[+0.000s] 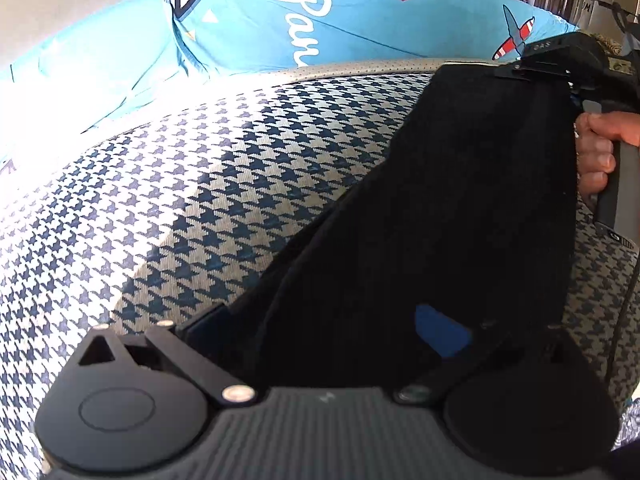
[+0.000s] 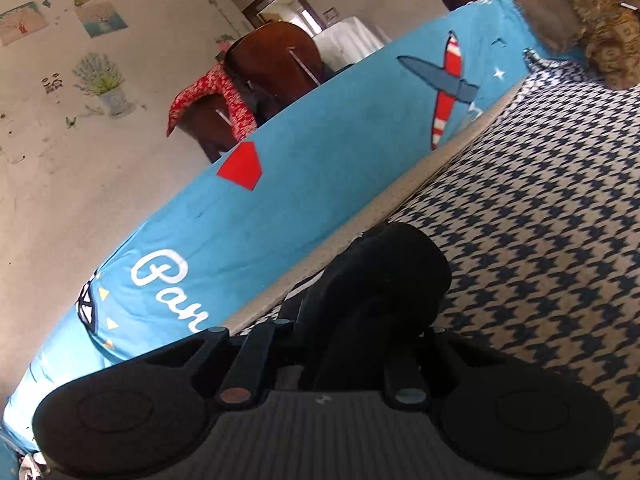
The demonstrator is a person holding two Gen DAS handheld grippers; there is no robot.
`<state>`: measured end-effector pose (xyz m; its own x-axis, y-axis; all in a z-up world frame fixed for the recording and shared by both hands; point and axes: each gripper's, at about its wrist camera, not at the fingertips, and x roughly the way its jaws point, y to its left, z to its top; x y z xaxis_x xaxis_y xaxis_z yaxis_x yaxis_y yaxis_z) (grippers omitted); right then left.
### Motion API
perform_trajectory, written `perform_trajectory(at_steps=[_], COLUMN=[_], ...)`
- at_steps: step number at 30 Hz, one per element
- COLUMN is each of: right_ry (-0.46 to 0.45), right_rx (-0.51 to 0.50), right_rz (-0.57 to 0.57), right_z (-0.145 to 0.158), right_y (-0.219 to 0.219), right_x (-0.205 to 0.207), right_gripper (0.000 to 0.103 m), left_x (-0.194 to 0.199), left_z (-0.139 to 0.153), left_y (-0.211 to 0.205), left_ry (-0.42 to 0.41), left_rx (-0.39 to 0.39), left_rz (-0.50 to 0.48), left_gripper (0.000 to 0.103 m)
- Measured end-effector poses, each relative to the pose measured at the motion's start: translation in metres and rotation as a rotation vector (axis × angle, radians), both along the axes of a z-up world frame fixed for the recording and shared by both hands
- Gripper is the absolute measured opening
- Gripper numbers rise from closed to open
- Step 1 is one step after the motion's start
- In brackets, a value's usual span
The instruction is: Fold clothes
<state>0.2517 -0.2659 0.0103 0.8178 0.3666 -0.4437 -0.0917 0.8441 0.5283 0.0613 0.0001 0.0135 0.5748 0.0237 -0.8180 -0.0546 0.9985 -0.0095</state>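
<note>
Two grippers were on one black garment, and both were mine. My left gripper had its fingers drawn narrow on the near edge of the cloth, a blue pad showing through on the right finger. My right gripper was at the far right of the left-wrist view, pinching the garment's upper corner, with the hand wrapped round its handle. In the right-wrist view that same gripper was closed on a bunched roll of black fabric that stood up just ahead of the fingers.

Between the two holds the garment hung stretched and lifted over the houndstooth cover, which lay across the surface below. Beyond the cover's far edge ran a blue printed sheet with white lettering and a red-striped plane.

I judged this to be the carrying part of a fold: both corners taken up, the panel in the air, not yet laid. How much of the garment rested on the cover I could not tell. The next move would call for bringing both corners across together, level, and lowering the cloth flat before letting go, so the fold would not skew.
</note>
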Motion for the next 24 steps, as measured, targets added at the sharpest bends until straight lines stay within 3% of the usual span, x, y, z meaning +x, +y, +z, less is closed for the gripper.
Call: perform_trajectory(at_steps=[15,17,19,21,24], right_ry=[0.067,0.111,0.167,0.233,0.272], right_rx=[-0.067,-0.06,-0.064,-0.075,-0.095], right_rz=[-0.279,-0.296,-0.304,-0.307,-0.338], right_z=[0.01,0.004,-0.002,-0.007,-0.009], right_y=[-0.086,-0.096,-0.104,-0.112,-0.122], right_x=[-0.06,-0.062,-0.065,-0.067,-0.077], right_gripper=[0.014,0.015,0.018,0.032,0.037], left_x=[-0.015,-0.014,-0.017,-0.021,-0.02], left_z=[0.02,0.025,0.028,0.03,0.029], left_y=[-0.003,-0.008,-0.01,-0.01,-0.011], left_ry=[-0.05,-0.056,-0.061,-0.065,-0.069], left_rx=[0.037,0.04,0.048,0.053,0.054], left_rz=[-0.045,-0.055,-0.062,-0.063,-0.052], left_gripper=[0.103,0.103,0.103,0.103,0.103])
